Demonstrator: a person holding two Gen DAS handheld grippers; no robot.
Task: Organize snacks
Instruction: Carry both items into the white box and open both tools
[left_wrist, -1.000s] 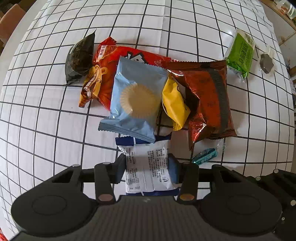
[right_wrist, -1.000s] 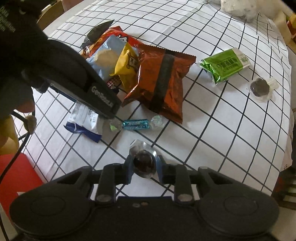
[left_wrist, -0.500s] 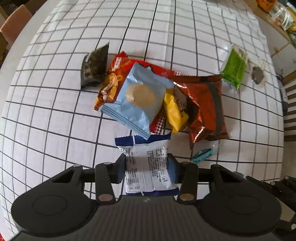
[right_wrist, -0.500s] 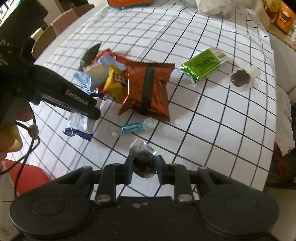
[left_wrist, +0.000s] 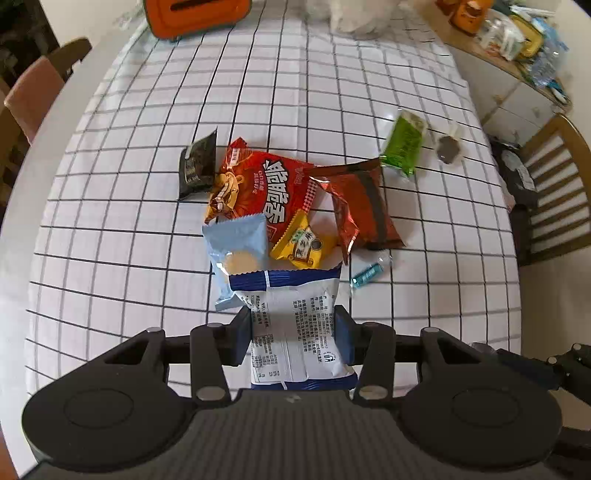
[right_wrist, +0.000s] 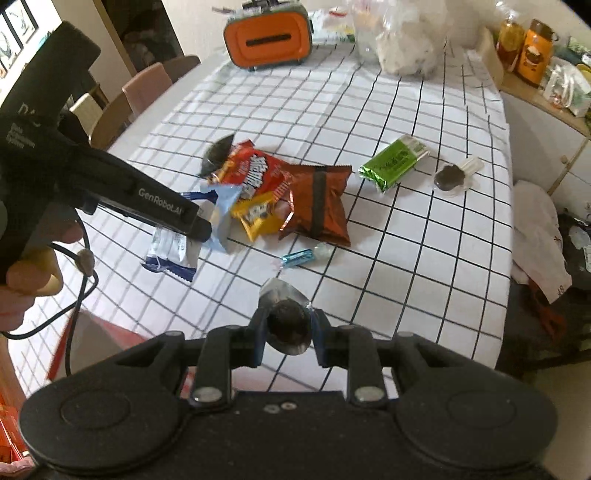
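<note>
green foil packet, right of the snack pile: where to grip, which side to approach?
Grip the green foil packet across its narrow width, near mid-length, coming from above. It lies flat on the checked tablecloth with bare cloth along both long edges, and only the small dark clear-wrapped snack beside one end. Probably easiest once a tool is free.

A white packet with blue ends and small printed text is pinched between the left fingers, clear of the cloth, its top edge pointing away from them. A small dark round sweet in clear, shiny wrap sits squeezed between the right fingers. Beyond both pairs of fingers lies a heap: light-blue cake pack, yellow pouch, red bag, brown bag, with a teal candy beside it.
</note>
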